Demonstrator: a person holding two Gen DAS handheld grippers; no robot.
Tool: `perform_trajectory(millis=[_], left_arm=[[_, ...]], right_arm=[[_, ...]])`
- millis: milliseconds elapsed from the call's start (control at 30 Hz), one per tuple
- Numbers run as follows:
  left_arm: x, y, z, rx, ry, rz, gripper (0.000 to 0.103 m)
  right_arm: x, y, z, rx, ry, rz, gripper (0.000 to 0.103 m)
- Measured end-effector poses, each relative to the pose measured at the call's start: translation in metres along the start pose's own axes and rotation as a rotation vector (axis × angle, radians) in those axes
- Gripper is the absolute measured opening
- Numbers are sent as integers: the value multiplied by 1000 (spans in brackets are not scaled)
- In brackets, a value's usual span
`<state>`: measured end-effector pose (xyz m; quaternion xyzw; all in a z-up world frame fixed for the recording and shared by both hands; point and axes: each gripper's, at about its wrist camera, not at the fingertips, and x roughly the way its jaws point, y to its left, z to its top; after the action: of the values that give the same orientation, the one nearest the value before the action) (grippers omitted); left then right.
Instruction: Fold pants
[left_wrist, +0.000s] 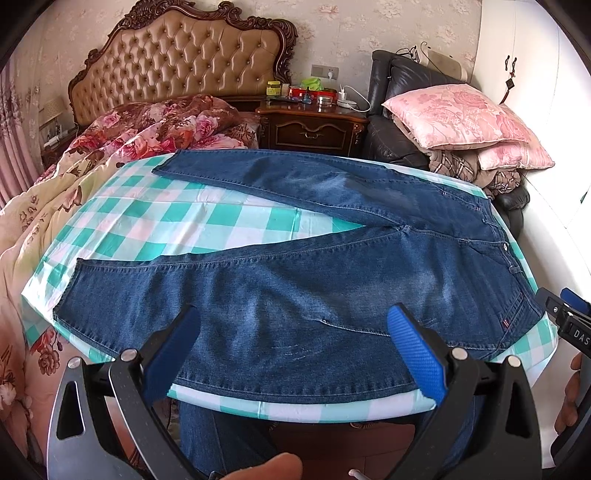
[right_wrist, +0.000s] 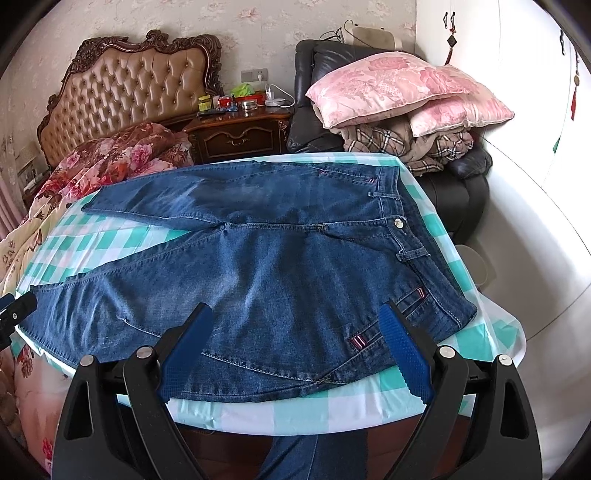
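Observation:
Blue jeans (left_wrist: 314, 280) lie spread flat on a table with a green-and-white checked cloth (left_wrist: 166, 221), legs apart pointing left, waistband to the right. My left gripper (left_wrist: 295, 314) is open and empty, hovering over the near leg by the table's front edge. My right gripper (right_wrist: 295, 314) is open and empty above the near hip and pocket of the jeans (right_wrist: 280, 258). The right gripper also shows at the right edge of the left wrist view (left_wrist: 569, 317). The left gripper shows at the left edge of the right wrist view (right_wrist: 14, 310).
A bed with a floral quilt (left_wrist: 110, 147) and tufted headboard stands left of the table. A cluttered wooden nightstand (left_wrist: 314, 125) is behind. A black armchair with pink pillows (left_wrist: 465, 118) and a plaid blanket stands at the back right. A white wardrobe (right_wrist: 517, 110) is on the right.

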<state>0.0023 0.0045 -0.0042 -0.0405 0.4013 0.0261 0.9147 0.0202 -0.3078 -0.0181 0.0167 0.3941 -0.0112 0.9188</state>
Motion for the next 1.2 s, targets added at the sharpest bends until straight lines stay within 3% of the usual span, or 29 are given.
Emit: perform_trajectory(millis=[1200], left_arm=[[1,2,0,-3,2,0,101]], right_arm=[[3,2,-2,1,2,-1,88]])
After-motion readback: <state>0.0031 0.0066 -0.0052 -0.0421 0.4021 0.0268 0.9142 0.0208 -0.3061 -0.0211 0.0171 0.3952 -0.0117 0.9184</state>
